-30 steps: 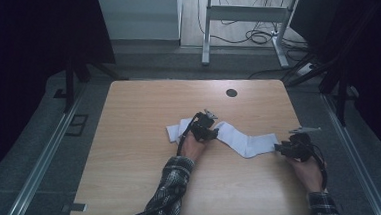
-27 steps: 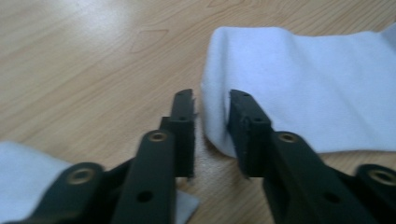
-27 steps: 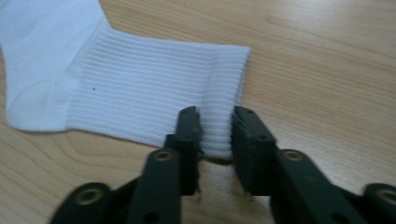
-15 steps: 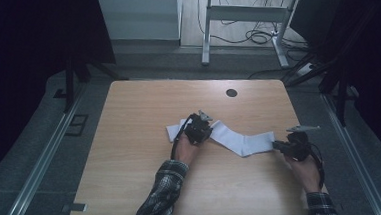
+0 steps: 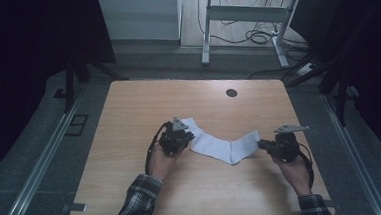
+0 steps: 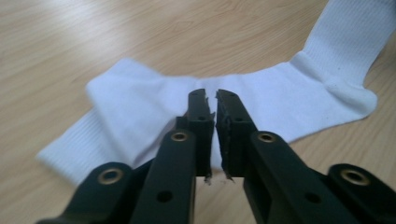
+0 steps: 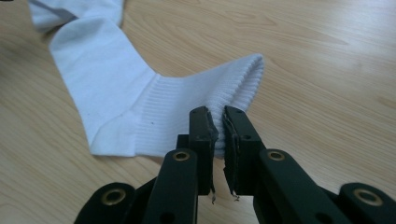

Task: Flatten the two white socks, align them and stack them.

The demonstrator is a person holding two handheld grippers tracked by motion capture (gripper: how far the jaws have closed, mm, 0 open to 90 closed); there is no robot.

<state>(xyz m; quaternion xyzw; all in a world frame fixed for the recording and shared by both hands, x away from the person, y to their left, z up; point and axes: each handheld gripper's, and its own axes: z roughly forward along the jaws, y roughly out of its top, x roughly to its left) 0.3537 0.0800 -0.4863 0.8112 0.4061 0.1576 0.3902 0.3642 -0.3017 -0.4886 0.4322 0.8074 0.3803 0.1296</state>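
A white sock [image 5: 226, 149] lies bent in a V on the wooden table [image 5: 143, 104]. My left gripper [image 5: 189, 137] is at the sock's left end. In the left gripper view its jaws [image 6: 216, 95] stand almost together over the sock [image 6: 289, 93], with white cloth showing in the narrow gap. My right gripper [image 5: 261, 144] is at the sock's right end. In the right gripper view it [image 7: 215, 114] is shut on the ribbed cuff of the sock [image 7: 107, 79], whose heel and foot run away to the upper left.
A round black cable hole [image 5: 231, 93] sits near the table's far edge. Beyond the table stand a desk frame [image 5: 244, 20] and loose cables [image 5: 263, 38] on the floor. Metal rails [image 5: 50, 149] run along both sides of the table.
My left gripper has moved left and nearer the person. My right gripper has shifted slightly left. The sock's V has grown narrower and sharper.
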